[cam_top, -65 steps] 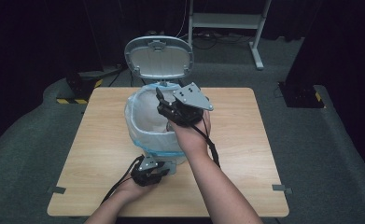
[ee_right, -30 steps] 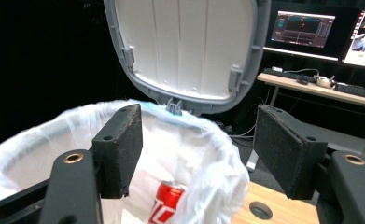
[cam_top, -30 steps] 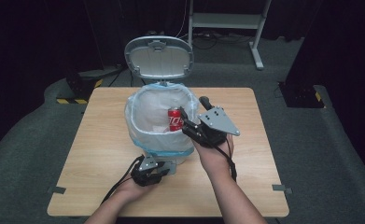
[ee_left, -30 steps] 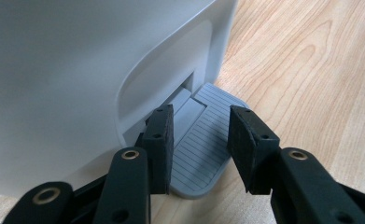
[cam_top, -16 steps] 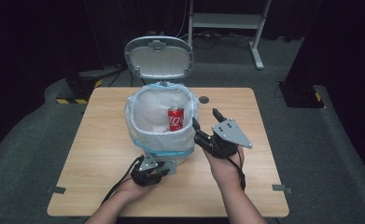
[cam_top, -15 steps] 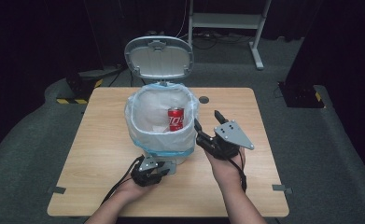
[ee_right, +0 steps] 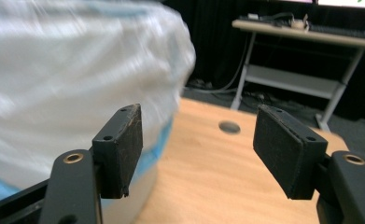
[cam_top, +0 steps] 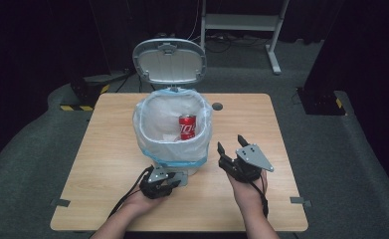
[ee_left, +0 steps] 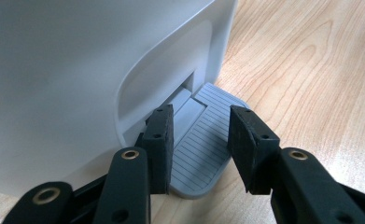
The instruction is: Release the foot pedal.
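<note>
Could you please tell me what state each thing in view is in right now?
Bin lid: open, standing upright.
Bin liner: fitted over the rim.
Red can: upright inside the bin.
Pedal: under the left gripper's fingers.
Left gripper: open, fingers over the pedal.
Right gripper: open, empty, beside the bin.

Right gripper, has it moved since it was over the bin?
Yes. The right gripper has pulled back toward the person, now beside the bin, jaws open and empty; the red can lies inside.
</note>
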`<state>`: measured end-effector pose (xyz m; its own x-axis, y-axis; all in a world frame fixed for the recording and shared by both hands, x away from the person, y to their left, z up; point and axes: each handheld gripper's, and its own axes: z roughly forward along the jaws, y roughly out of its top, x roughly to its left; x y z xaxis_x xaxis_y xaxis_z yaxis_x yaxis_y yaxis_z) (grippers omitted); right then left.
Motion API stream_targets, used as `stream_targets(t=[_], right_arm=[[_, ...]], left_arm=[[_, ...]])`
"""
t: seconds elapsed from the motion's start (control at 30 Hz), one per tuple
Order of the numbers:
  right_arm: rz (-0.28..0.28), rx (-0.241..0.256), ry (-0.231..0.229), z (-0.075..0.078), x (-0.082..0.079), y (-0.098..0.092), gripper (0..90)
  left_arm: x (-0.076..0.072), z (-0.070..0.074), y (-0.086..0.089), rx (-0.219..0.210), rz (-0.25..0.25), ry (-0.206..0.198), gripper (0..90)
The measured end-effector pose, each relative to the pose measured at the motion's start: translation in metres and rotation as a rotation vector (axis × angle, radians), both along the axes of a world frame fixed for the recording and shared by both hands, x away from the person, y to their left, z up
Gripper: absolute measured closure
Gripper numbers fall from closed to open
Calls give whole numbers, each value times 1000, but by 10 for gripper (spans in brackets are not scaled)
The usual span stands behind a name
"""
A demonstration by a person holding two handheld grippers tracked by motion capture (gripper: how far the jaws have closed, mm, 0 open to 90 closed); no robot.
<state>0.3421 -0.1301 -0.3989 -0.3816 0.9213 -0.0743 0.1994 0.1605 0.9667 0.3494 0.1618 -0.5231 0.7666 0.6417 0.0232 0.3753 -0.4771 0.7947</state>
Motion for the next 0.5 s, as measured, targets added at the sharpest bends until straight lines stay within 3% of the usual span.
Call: stream_targets(t=[0.1, 0.13, 0.17, 0.2, 0.3, 0.37, 0.4, 0.5], right_arm=[[-17, -9, 39, -17, 2, -6, 328], [-30, -14, 71, -28, 3, -10, 328], [-30, -14, 71, -28, 3, -10, 328], [-45, -23, 101, -40, 5, -14, 328], [-58, -30, 131, -51, 8, -18, 328], [-76, -33, 195, -68, 15, -26, 327], [-76, -33, 195, -68, 15, -26, 327], [-98, -25, 272, -84, 22, -35, 320]], left_arm=[[0, 0, 0, -1, 1, -1, 605], [0, 0, 0, 1, 1, -3, 604], [0, 0, 0, 1, 1, -3, 605], [-1, 0, 0, -2, -2, 1, 605], [-1, 0, -1, -1, -1, 0, 605], [-1, 0, -1, 2, -1, -2, 605], [-1, 0, -1, 2, -1, -2, 604], [-3, 0, -2, 9, 5, -17, 603]])
